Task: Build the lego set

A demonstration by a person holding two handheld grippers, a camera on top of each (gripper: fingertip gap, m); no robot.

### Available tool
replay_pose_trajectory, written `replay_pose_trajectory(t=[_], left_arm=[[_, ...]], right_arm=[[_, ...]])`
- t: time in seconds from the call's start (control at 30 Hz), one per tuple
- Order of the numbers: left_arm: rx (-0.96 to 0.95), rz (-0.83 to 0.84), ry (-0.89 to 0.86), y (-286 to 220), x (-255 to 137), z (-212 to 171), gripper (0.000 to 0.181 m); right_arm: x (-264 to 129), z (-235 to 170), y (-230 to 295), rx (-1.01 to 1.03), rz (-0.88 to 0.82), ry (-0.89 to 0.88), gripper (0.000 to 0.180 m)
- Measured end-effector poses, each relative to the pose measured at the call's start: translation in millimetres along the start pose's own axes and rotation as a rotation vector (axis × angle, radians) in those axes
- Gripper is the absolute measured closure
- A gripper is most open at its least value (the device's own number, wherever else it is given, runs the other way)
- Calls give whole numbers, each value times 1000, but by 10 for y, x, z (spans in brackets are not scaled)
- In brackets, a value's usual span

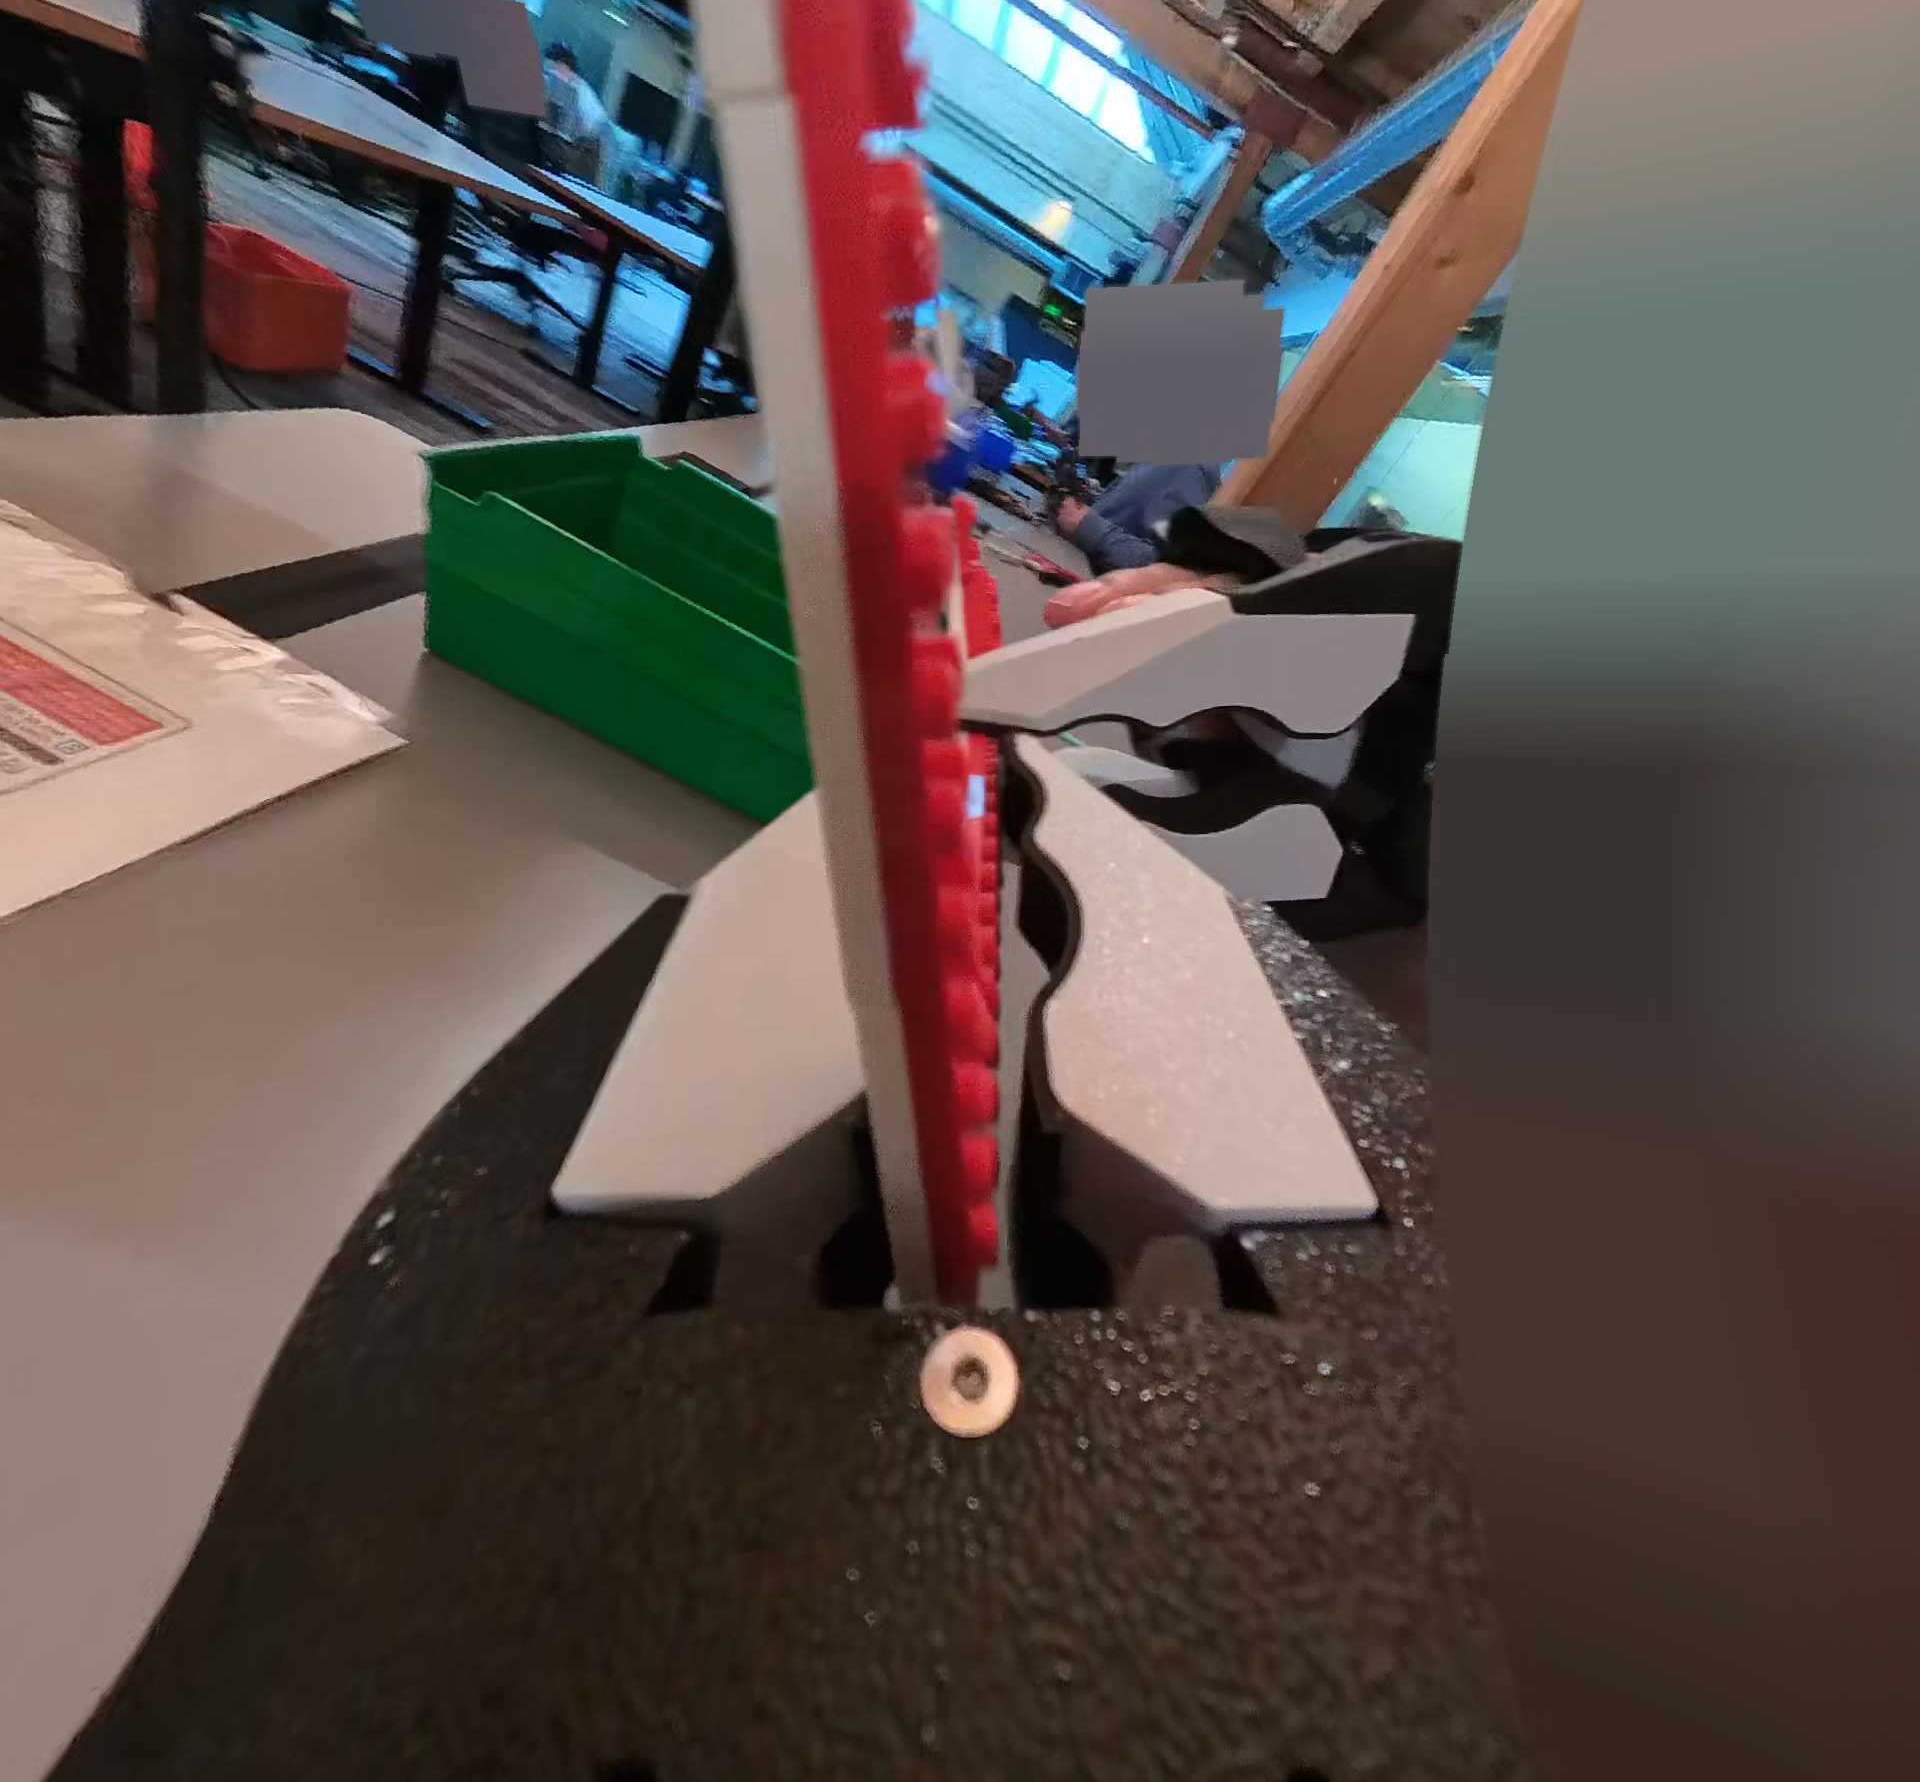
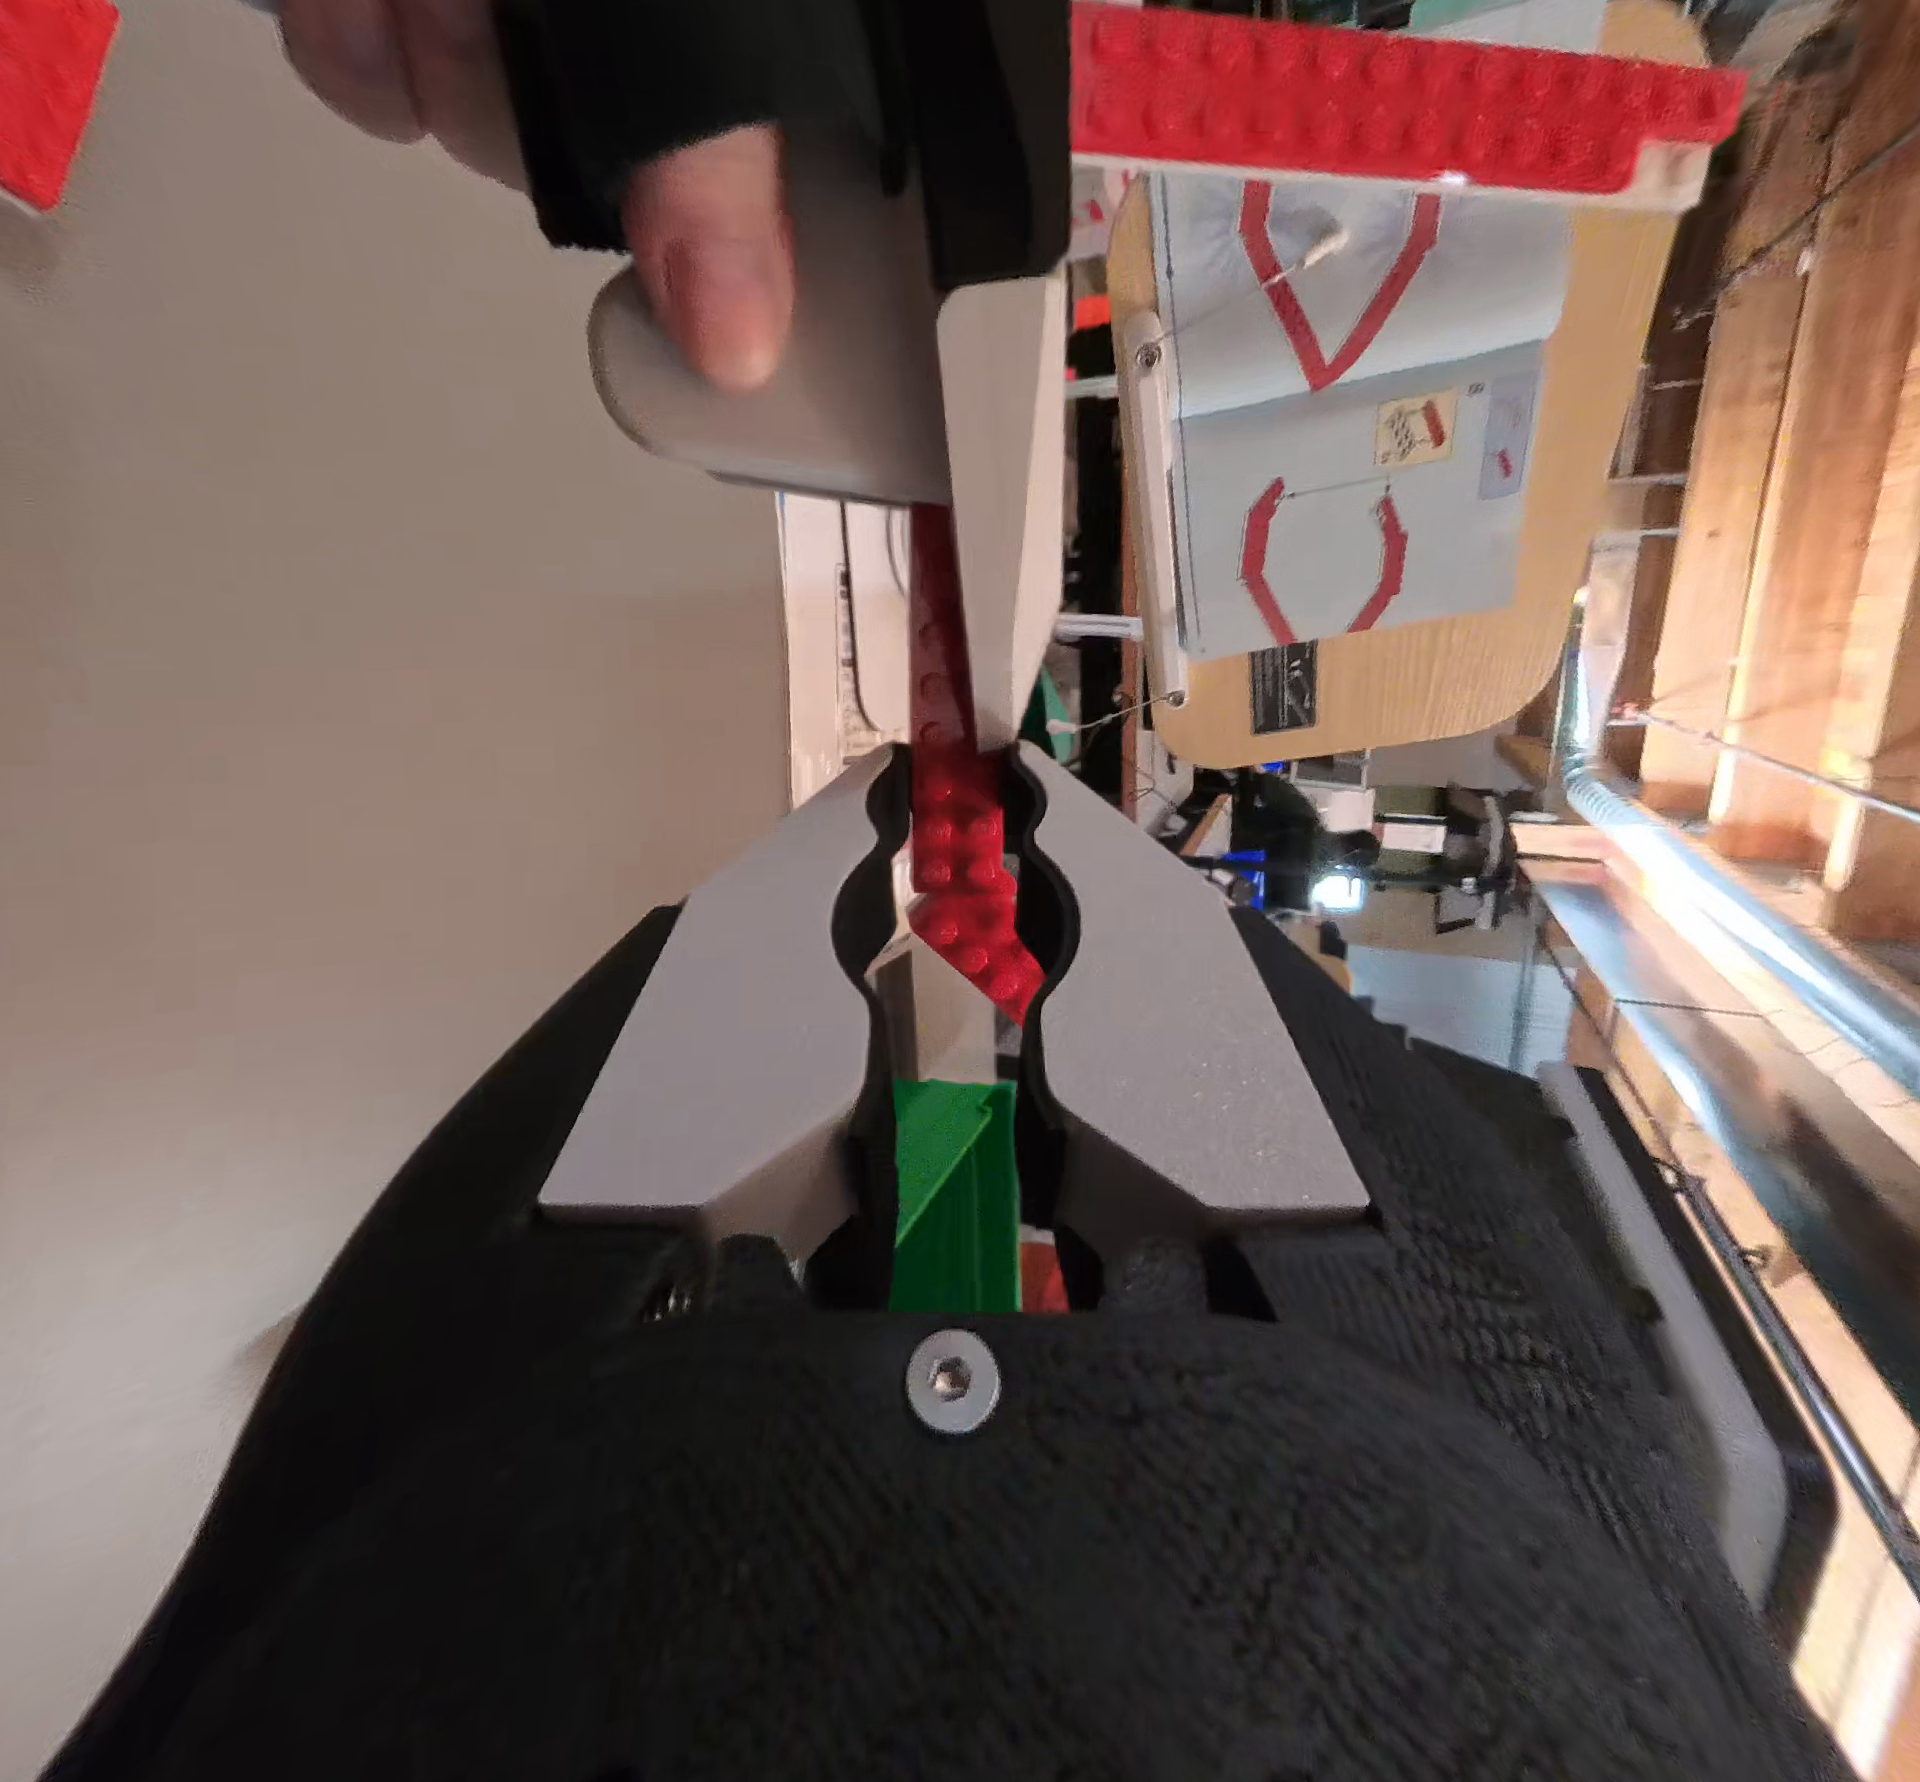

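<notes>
Two grippers meet on one Lego piece. Our left gripper [image 1: 940,797] is clamped on a long red studded plate backed with light grey [image 1: 831,444], held on edge and running up out of view. Our right gripper [image 2: 961,797] pinches the angled end of a red plate [image 2: 961,859] between its tips, beside the other gripper's grey finger. A green bin [image 1: 613,589] sits on the white table [image 1: 312,953]; an instruction sheet on a board [image 2: 1351,444] stands behind.
</notes>
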State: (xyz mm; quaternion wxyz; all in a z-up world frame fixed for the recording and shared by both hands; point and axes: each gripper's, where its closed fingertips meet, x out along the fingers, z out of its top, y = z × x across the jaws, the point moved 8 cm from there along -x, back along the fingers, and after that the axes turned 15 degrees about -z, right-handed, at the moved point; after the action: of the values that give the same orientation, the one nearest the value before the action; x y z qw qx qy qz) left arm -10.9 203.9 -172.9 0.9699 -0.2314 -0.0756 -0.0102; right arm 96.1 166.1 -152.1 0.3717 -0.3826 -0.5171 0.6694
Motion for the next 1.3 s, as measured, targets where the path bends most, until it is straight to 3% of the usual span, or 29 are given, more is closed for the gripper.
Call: replay_pose_trajectory(t=[0.03,0.17,0.27,0.4,0.6,0.93,1.03,1.17,1.23,1.3], left_arm=[[22,27,-10,11,-5,-15,144],[31,153,-32,60,-180,-212,88],[96,310,-54,75,-472,-415,60],[332,519,-182,-113,-1051,-545,62],[582,684,-280,-404,-1688,-610,68],[584,700,-295,-394,-1839,-642,71],[597,708,-269,-378,-1821,-661,71],[645,720,-264,-412,-1806,-655,71],[670,740,-255,-420,-1799,-653,71],[694,764,-244,-418,-1787,-657,70]], right_arm=[[5,-39,7,10,17,14,164],[18,-248,109,131,135,34,165],[36,-384,327,223,302,31,165],[102,-471,735,233,535,38,165],[223,-500,1145,186,763,41,165],[423,-588,1304,129,974,23,162],[460,-594,1269,164,967,42,126],[386,-618,1060,337,864,36,115],[334,-620,887,491,671,-44,108],[312,-667,690,660,306,-122,101]])
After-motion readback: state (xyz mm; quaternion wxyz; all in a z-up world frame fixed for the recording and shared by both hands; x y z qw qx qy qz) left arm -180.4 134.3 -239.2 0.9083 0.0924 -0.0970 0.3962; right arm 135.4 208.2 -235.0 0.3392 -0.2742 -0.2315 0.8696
